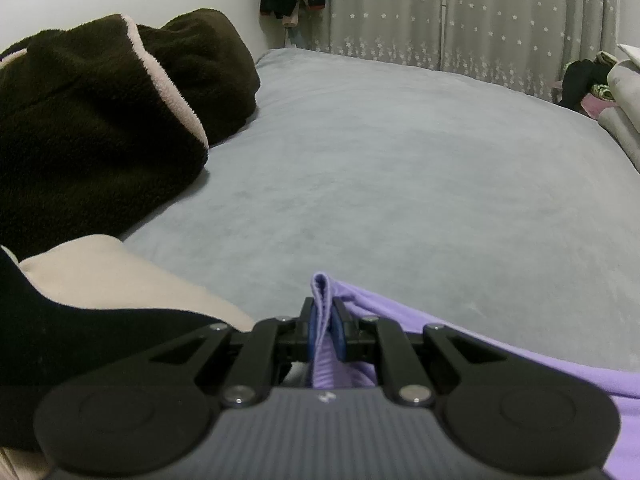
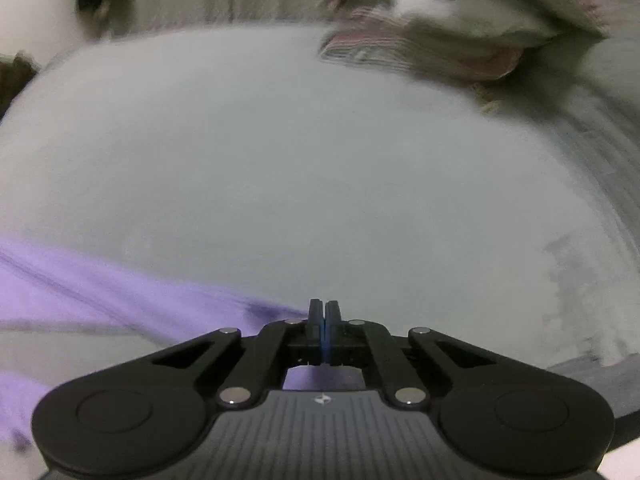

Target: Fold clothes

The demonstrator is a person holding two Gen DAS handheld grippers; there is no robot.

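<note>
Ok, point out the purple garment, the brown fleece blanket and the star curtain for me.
purple garment [image 1: 322,300], left wrist view, folded edge pinched between the jaws.
brown fleece blanket [image 1: 100,112], left wrist view, dark top surface.
star curtain [image 1: 520,12], left wrist view, middle panel.

a bedroom in a home: a bed with a grey plush cover fills the view, star-patterned curtains hang behind it, and a brown fleece blanket lies heaped on the bed's left side.

Smooth lilac cloth garment, plush grey bedcover (matt), fuzzy brown fleece
</note>
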